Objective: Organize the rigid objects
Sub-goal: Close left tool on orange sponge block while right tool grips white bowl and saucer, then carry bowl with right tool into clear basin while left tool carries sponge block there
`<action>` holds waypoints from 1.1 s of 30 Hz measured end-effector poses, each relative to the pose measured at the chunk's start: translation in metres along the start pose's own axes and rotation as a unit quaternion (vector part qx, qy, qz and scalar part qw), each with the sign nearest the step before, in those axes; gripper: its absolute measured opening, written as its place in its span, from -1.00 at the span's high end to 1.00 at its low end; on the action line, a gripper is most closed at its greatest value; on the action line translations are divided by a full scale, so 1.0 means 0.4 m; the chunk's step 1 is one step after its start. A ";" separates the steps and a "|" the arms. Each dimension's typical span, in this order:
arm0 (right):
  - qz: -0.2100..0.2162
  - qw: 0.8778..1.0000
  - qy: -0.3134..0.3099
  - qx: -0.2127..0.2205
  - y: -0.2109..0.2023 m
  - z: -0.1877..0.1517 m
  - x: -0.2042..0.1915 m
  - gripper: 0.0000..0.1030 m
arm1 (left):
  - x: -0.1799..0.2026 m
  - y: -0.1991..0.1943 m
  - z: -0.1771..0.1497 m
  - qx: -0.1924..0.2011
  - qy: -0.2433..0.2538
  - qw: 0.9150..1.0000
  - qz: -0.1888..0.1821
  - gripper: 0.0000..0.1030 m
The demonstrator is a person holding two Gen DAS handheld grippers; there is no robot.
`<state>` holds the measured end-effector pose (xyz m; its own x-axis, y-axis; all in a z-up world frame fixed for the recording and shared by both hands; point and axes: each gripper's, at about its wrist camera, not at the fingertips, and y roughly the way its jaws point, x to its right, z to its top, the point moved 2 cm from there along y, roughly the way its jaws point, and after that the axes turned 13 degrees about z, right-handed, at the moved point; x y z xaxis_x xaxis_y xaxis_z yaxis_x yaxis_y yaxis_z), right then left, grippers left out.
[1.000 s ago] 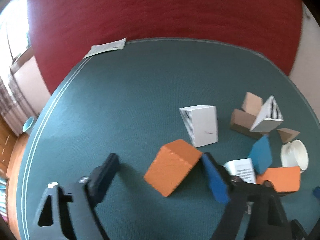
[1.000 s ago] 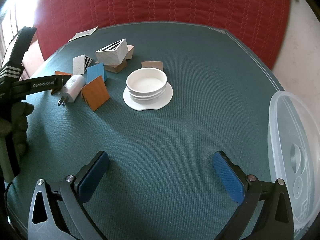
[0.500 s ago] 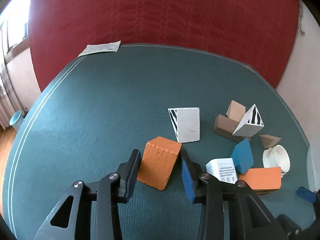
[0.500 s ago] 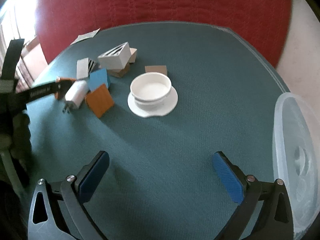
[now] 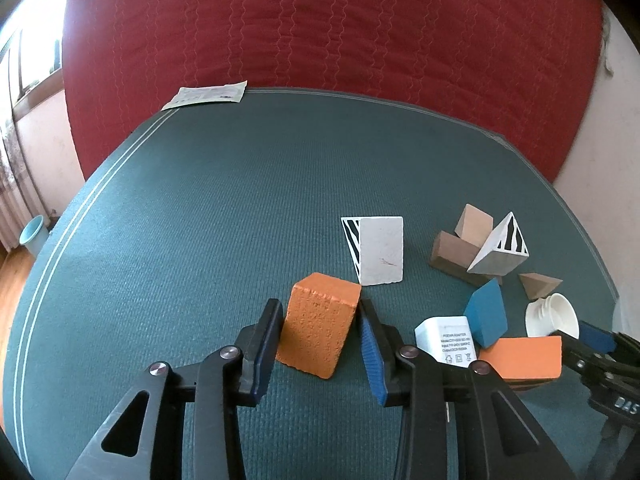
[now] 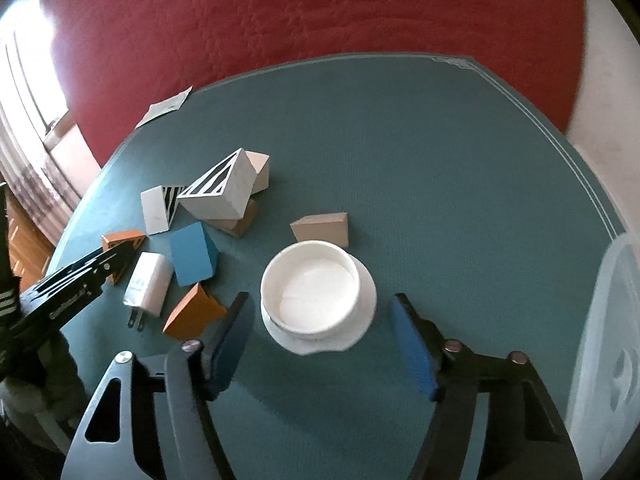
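Observation:
My left gripper [image 5: 320,332] is shut on an orange block [image 5: 318,330], one pad on each side, on the green mat [image 5: 200,240]. My right gripper [image 6: 320,344] is open, its fingers on either side of a stack of white bowls [image 6: 310,290] on a white saucer [image 6: 362,320]. The orange block [image 6: 122,240] and the left gripper [image 6: 116,258] also show at the left of the right wrist view. The right gripper's tip shows at the left wrist view's right edge [image 5: 596,338].
Beside the orange block lie a white striped wedge [image 5: 378,250], a white power adapter [image 5: 446,338], a blue block [image 5: 486,314], an orange wedge [image 5: 522,356], brown wooden blocks [image 5: 456,254] and a striped prism [image 5: 502,250]. A clear plastic lid [image 6: 604,340] lies right.
My left gripper closed from wide open onto the orange block. My right gripper moved forward to straddle the white bowls.

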<state>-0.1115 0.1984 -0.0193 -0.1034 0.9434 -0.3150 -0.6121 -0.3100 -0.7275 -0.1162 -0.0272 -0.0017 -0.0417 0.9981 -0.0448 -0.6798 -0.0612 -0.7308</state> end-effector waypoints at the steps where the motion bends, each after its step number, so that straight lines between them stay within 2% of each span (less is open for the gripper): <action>1: -0.004 1.000 -0.004 0.001 0.002 0.002 -0.003 -0.24 | -0.001 0.001 0.000 0.000 0.000 1.000 0.000 0.22; 5: -0.019 1.000 -0.023 0.008 0.006 0.002 -0.018 -0.12 | -0.001 -0.003 -0.005 0.000 0.001 1.000 0.000 0.22; 6: -0.018 0.999 -0.027 0.011 0.004 0.002 -0.022 0.00 | 0.000 -0.003 -0.005 0.000 0.001 1.000 0.001 0.22; 12: -0.014 1.000 -0.025 0.009 -0.013 -0.006 -0.016 0.00 | 0.000 -0.004 -0.005 0.001 0.001 1.000 0.001 0.22; 16: -0.012 1.000 -0.018 0.022 -0.052 -0.011 -0.014 0.00 | 0.000 -0.008 -0.005 0.002 0.003 1.000 0.001 0.22; 28: -0.033 0.997 0.001 0.074 -0.229 -0.063 0.029 0.00 | 0.004 -0.043 0.003 0.019 0.008 1.000 -0.012 0.28; 33: -0.046 0.995 0.015 0.092 -0.294 -0.089 0.065 0.00 | 0.011 -0.033 0.003 0.017 0.014 1.000 0.000 0.28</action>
<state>-0.0144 0.2554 0.0362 -0.0179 0.9622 -0.2717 -0.7513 -0.1923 -0.6314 -0.1081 -0.0219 0.0086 -0.0224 0.9977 -0.0643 -0.7038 -0.0614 -0.7077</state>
